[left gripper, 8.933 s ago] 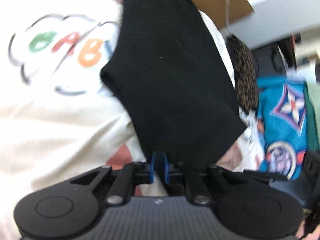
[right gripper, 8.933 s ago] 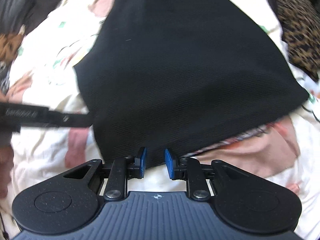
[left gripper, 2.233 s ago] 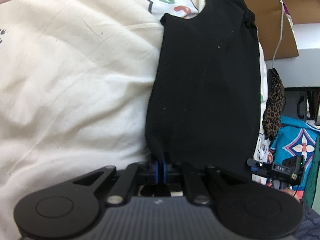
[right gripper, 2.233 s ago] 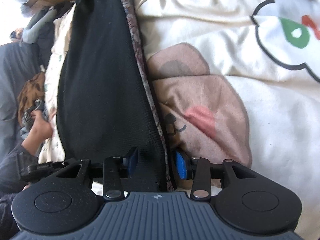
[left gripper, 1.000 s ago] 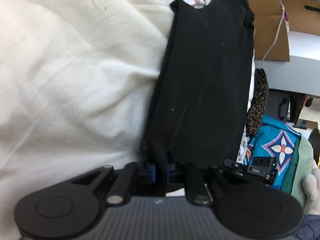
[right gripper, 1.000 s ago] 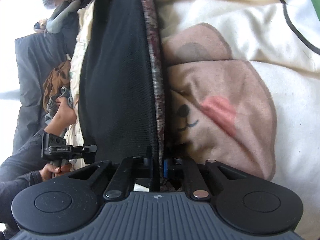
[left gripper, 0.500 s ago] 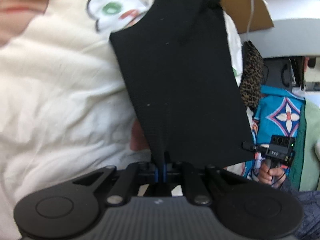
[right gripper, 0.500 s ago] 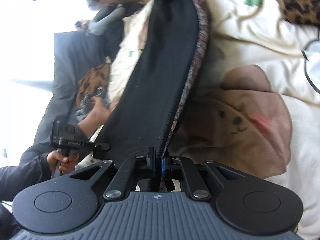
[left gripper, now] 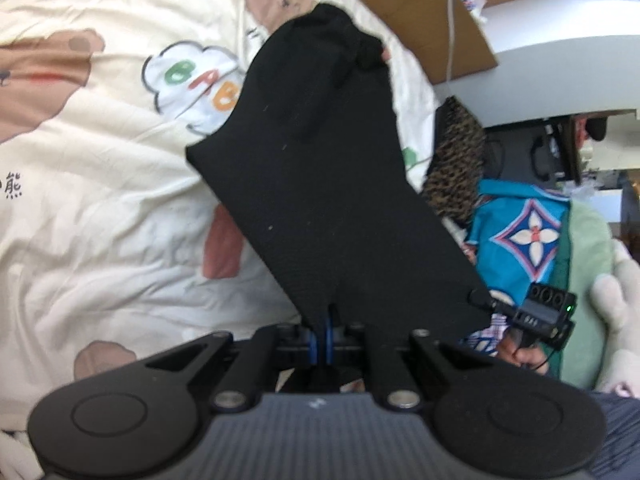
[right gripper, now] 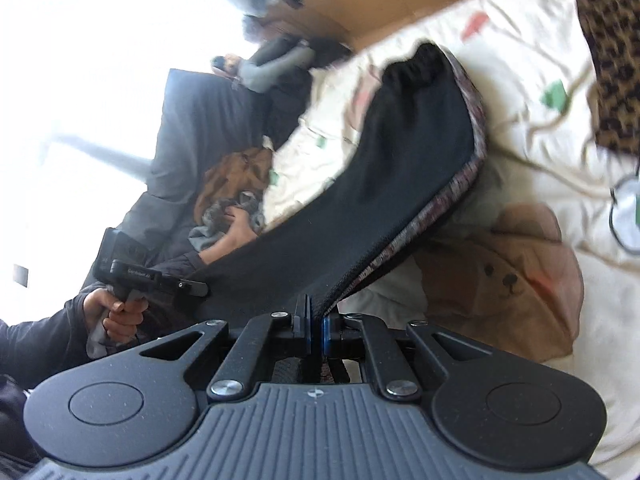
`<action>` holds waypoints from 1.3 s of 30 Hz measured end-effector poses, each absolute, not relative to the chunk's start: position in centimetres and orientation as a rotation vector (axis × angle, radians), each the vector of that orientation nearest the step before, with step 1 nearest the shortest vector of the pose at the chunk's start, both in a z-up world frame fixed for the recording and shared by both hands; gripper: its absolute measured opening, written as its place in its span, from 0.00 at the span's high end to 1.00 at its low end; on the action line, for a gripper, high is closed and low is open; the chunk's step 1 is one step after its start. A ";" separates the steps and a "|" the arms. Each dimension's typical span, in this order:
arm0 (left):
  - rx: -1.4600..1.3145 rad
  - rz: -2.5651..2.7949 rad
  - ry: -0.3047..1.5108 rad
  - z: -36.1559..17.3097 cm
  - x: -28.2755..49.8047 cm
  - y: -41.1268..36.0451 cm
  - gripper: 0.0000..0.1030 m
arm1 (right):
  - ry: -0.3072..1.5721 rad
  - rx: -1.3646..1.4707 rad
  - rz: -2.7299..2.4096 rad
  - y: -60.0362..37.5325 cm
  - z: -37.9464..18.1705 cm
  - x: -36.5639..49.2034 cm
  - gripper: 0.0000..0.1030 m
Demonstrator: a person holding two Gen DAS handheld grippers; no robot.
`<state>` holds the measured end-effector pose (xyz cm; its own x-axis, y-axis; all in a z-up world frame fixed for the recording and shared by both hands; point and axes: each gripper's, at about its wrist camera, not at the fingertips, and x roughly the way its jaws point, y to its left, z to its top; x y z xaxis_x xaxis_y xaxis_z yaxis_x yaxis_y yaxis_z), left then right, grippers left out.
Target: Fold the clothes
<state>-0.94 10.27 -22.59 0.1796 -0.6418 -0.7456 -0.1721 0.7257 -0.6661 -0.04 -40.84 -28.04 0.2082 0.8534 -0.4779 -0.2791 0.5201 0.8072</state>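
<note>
Black knit garment (left gripper: 320, 184), patterned reddish-grey underside at one edge (right gripper: 424, 224). Lifted off cream bear-print bedding (left gripper: 100, 184), stretched taut by near corners, far end bunched, sagging.

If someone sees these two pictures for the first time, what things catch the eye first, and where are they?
First comes the black garment, filling the middle of both views and held up above the bed, with one edge pinched in the shut left gripper and another in the shut right gripper. Behind it spreads the cream bedsheet with bears and a cloud with coloured letters, and a leopard-print cloth lies at the upper right of the right wrist view.
</note>
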 end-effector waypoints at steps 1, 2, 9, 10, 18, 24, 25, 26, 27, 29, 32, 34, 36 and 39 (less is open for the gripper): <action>-0.733 -0.383 1.372 -21.8 -0.8 10.2 0.96 | 1.066 0.647 0.875 -41.1 -27.3 -0.1 0.97; -0.733 -0.383 1.365 -21.1 -0.6 10.1 0.96 | 1.049 0.648 0.880 -41.2 -26.7 -0.1 0.97; -0.758 -0.389 1.356 -17.8 -1.2 9.9 0.96 | 1.033 0.617 0.899 -41.5 -23.8 -0.5 0.97; -0.765 -0.388 1.355 -17.5 -1.6 10.0 0.96 | 1.027 0.623 0.903 -41.6 -23.5 -0.7 0.97; -0.782 -0.388 1.366 -16.5 -3.7 10.6 0.96 | 1.027 0.648 0.918 -41.3 -23.0 -0.9 0.96; -0.819 -0.325 1.378 -19.8 -2.3 10.8 0.96 | 1.058 0.673 0.873 -40.8 -25.7 0.2 0.96; -0.819 -0.317 1.380 -20.3 -2.1 10.9 0.96 | 1.061 0.682 0.863 -40.7 -26.2 0.4 0.96; -0.827 -0.309 1.383 -20.7 -1.9 11.0 0.96 | 1.064 0.690 0.854 -40.7 -26.7 0.6 0.96; -0.832 -0.302 1.382 -21.1 -1.7 11.2 0.96 | 1.074 0.696 0.841 -40.6 -27.2 0.7 0.96; -0.837 -0.289 1.378 -21.8 -1.2 11.5 0.96 | 1.087 0.706 0.820 -40.4 -28.0 0.9 0.96; -0.844 -0.275 1.368 -22.6 -0.3 11.8 0.96 | 1.098 0.717 0.800 -40.0 -28.9 1.2 0.96; -0.833 -0.272 1.361 -22.9 0.4 11.8 0.96 | 1.102 0.720 0.788 -39.7 -29.2 1.6 0.96; -0.835 -0.267 1.357 -23.4 1.1 12.0 0.96 | 1.107 0.721 0.773 -39.5 -29.6 2.1 0.96; -0.825 -0.255 1.349 -23.8 2.2 12.1 0.96 | 1.119 0.718 0.728 -38.9 -29.8 3.5 0.96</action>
